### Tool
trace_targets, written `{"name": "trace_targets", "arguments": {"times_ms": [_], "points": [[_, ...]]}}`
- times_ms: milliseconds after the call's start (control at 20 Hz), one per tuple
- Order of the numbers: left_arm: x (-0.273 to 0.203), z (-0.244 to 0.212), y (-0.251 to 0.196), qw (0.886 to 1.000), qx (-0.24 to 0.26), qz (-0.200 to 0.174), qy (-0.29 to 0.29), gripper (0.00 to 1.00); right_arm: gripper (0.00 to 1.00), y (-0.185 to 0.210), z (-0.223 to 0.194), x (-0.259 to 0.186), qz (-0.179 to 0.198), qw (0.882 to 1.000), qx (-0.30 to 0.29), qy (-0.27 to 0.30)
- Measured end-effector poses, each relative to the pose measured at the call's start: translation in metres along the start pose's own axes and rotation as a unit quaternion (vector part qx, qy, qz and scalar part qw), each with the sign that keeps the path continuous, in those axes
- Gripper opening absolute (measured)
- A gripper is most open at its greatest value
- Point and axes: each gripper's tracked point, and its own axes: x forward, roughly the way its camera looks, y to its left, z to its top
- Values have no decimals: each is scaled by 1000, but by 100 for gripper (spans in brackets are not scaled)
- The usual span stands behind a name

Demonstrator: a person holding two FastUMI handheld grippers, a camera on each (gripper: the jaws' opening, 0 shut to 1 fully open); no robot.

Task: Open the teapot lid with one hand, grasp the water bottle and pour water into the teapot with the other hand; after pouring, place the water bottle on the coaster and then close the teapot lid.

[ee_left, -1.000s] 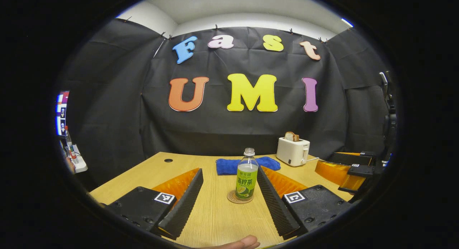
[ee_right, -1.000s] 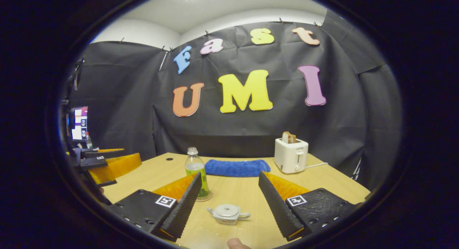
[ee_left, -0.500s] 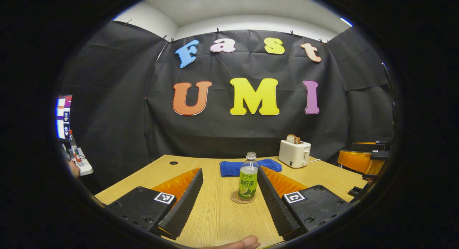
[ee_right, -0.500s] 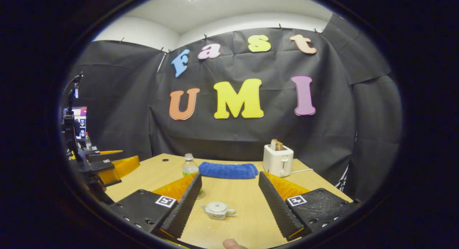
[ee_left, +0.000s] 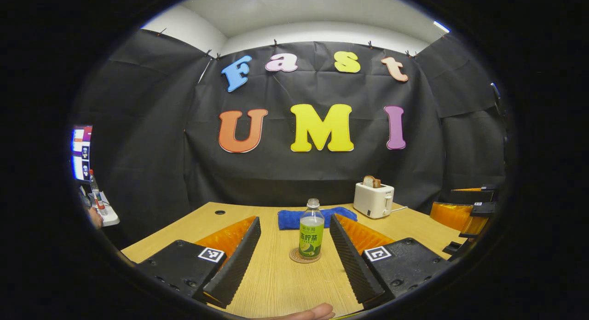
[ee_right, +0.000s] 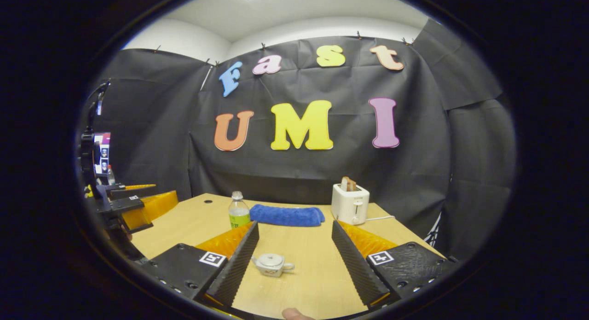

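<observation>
Progress: looks complete | water bottle upright on coaster | teapot on table, lid on | left gripper jaws open, empty | right gripper jaws open, empty, apart from teapot | nothing left, by appearance.

The table is pale wood with a fine straight grain and a matt, smooth finish. On it, the water bottle is clear plastic with a glossy printed wrap, and it stands on a round coaster that looks like cork or wood. The teapot is glazed white ceramic, faintly shiny, lid included. Behind them, the blue towel is soft, fuzzy cloth, while the toaster has a smooth white plastic shell. Each gripper's fingers carry ribbed, matt pads, backed by translucent, glossy plastic.
</observation>
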Motion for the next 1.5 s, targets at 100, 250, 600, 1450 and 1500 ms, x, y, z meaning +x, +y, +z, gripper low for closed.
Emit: {"name": "trace_targets", "arguments": {"times_ms": [100,250,600,1450,1500], "points": [[0,-2,-2,1000,0,-1,4,94,96,-4,-1,-2,-3,1000,0,0],[2,-3,1,1000,2,2,4,95,99,-7,-1,-3,-5,1000,-1,1],[16,-20,1,1000,-5,8,20,95,93,-14,-4,5,-3,1000,-5,-5],[43,-71,-36,998,22,52,34,95,96,-99,-40,53,30,999,1,-19],[44,-72,-41,998,21,53,36,94,96,-105,-40,55,34,999,4,-21]]}}
